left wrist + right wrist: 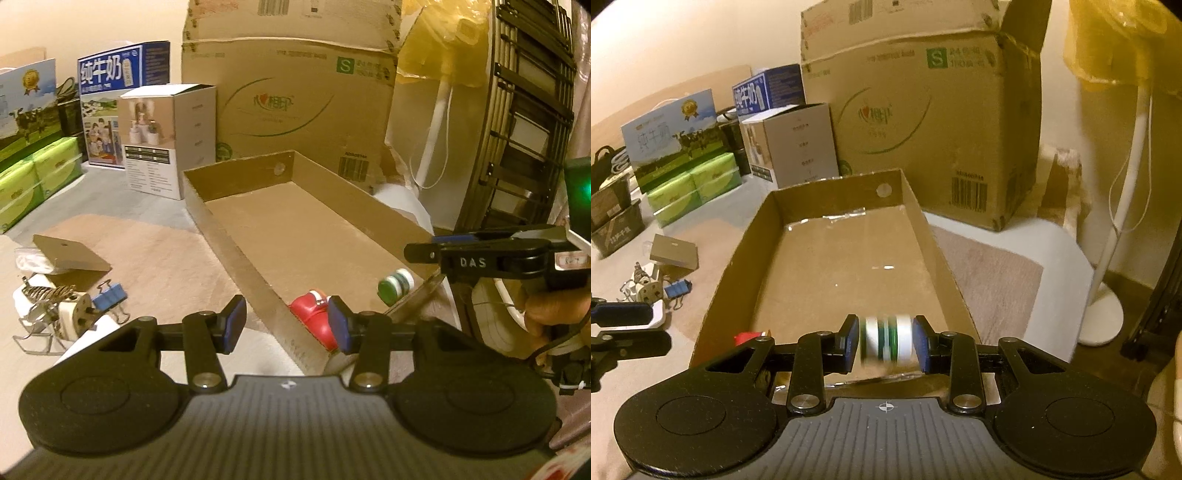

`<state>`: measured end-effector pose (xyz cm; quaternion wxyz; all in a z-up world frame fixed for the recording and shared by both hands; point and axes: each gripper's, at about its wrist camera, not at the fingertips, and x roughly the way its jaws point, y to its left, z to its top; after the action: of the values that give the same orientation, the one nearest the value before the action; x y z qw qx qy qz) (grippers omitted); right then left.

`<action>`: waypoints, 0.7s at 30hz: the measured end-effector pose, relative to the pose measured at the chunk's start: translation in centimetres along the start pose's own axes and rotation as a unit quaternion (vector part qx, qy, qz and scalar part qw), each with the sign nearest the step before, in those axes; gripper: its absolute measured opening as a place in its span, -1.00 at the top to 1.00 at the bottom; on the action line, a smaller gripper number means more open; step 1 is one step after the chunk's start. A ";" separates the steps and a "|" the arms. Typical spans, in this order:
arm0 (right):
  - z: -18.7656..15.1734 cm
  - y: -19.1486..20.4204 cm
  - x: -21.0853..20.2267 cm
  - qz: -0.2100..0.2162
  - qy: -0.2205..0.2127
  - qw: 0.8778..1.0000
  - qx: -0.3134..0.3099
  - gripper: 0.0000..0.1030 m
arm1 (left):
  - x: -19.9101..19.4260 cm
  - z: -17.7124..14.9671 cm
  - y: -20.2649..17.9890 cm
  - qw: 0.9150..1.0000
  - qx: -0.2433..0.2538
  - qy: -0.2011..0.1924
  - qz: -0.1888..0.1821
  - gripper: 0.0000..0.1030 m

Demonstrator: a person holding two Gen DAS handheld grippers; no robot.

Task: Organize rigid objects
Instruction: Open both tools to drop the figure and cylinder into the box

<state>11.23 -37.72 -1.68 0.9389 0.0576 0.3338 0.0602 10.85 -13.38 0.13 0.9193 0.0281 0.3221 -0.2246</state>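
A shallow cardboard tray (236, 254) (738, 258) lies on the mat. A red toy (314, 310) (746, 338) sits in its near corner. A green-and-white bottle (395, 286) (886, 341) lies on its side in the tray, just below my right gripper (421, 247) (886, 343). In the right wrist view the bottle is blurred between the pads, with small gaps on both sides, so that gripper is open. My left gripper (287, 326) (646, 328) hangs open over the tray's near wall, holding nothing.
Left of the tray lie a blue binder clip (110, 295), a white plug (70, 317) and a small grey box (70, 254). A big carton (295, 92), milk boxes (110, 92), green tissue packs (37, 177) and a fan stand (1108, 258) ring the area.
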 end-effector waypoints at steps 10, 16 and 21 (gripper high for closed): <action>-2.2 2.6 -4.0 0.016 -0.018 1.000 0.008 -0.25 | -2.9 -2.1 1.8 0.999 -0.025 0.000 0.022 0.09; -3.1 5.3 -6.0 0.031 -0.019 0.999 0.002 -0.25 | -5.3 -3.3 3.3 0.998 -0.042 -0.006 0.039 0.06; -3.5 7.2 -6.9 0.042 -0.020 0.999 -0.004 -0.25 | -7.1 -4.1 4.6 0.997 -0.053 -0.013 0.053 0.04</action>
<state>3.18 -31.42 1.00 0.9423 0.0689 0.3123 0.0994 5.50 -5.66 0.75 0.9344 -0.0067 0.3192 -0.1582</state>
